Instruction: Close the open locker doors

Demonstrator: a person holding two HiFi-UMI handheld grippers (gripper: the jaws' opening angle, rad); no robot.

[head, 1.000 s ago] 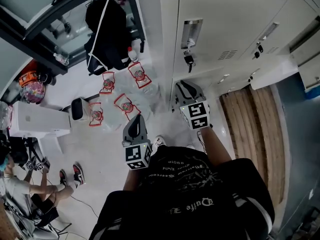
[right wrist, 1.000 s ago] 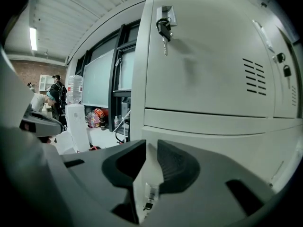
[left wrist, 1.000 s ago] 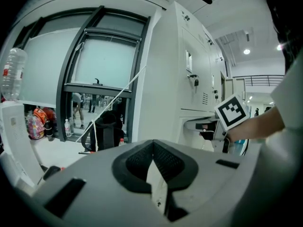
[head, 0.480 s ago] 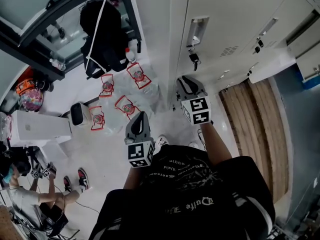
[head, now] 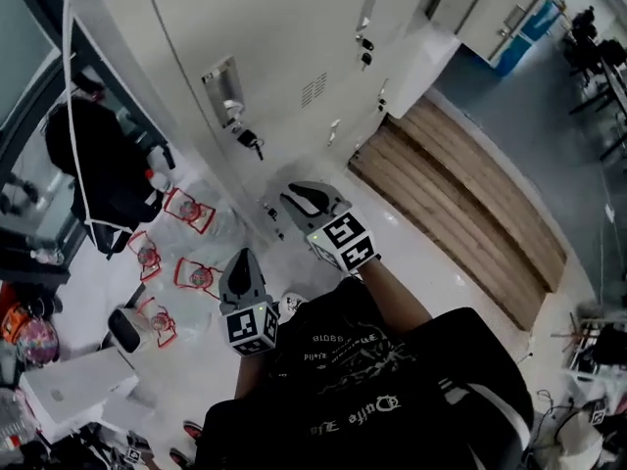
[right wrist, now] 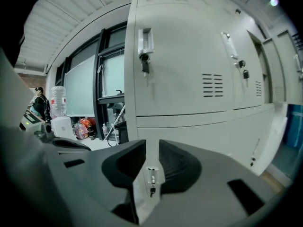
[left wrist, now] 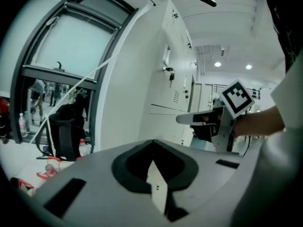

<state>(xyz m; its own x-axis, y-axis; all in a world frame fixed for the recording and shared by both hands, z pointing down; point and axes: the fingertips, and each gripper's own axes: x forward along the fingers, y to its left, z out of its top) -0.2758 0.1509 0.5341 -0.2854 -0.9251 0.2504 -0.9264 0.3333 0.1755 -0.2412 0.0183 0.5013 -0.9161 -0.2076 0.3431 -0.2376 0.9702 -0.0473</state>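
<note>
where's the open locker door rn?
Head view, upper right of centre: the open locker door juts out from the locker bank, just above the wooden slats and up-right of the right tool.

Cut off by the head view's top edge: lockers (head: pixel 284 37). Too small to make out in detail: keys (head: pixel 251 143) hanging under a latch (head: pixel 223 78).
</note>
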